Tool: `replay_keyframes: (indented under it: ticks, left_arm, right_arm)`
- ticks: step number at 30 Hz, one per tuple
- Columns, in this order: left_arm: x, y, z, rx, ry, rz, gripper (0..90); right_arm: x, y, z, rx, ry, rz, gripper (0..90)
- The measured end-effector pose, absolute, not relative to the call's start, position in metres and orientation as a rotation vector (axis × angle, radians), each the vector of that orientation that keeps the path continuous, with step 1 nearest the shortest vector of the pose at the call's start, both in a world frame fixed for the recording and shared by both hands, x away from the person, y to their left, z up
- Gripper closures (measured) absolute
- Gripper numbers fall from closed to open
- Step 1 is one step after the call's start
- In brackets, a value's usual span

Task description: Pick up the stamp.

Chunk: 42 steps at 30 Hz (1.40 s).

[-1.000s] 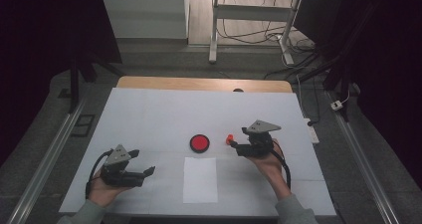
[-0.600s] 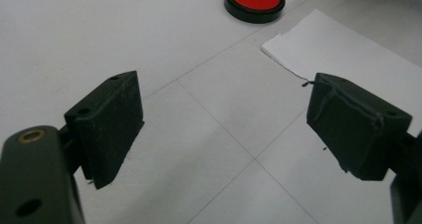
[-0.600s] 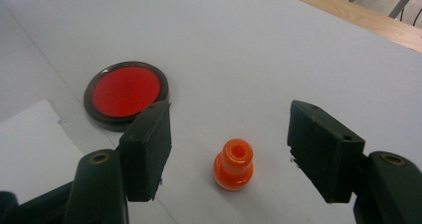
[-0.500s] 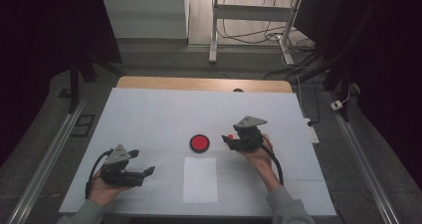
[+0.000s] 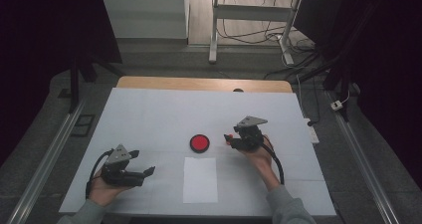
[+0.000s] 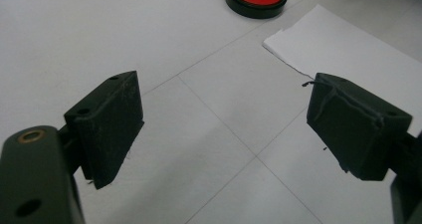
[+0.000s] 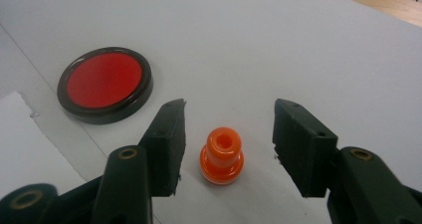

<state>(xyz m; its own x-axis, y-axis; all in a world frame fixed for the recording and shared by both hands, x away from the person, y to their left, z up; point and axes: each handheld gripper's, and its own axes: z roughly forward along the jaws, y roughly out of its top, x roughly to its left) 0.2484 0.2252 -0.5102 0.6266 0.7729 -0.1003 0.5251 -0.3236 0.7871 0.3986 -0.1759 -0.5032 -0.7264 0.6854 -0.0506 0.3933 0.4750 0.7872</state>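
Risk comes first for us: the small orange knob (image 7: 222, 156) stands upright on the white table (image 5: 149, 114), and if our right gripper (image 7: 229, 147) finishes off-centre, one pad could nudge it over or send it skidding toward the red disc (image 7: 105, 83) before the other pad arrives. Its jaws have just been closing with the knob between them, roughly midway and still untouched, a gap showing on each side. Our left gripper (image 6: 224, 129) rests well apart near the white paper sheet (image 6: 348, 55), jaws spread wide over bare table and grasping nothing.
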Motion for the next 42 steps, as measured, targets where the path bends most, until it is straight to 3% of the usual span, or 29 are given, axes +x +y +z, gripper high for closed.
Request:
replay_keyframes:
  ticks: [30, 42]
  left_arm:
    - [0.249, 0.227, -0.512, 2.016, 1.020, 0.359, 14.6]
    - [0.249, 0.228, -0.512, 2.013, 1.021, 0.362, 14.6]
  right_arm:
    - [0.402, -0.171, -0.516, 0.900, 2.419, 1.063, 70.8]
    - [0.402, -0.173, -0.515, 0.916, 2.409, 1.077, 71.8]
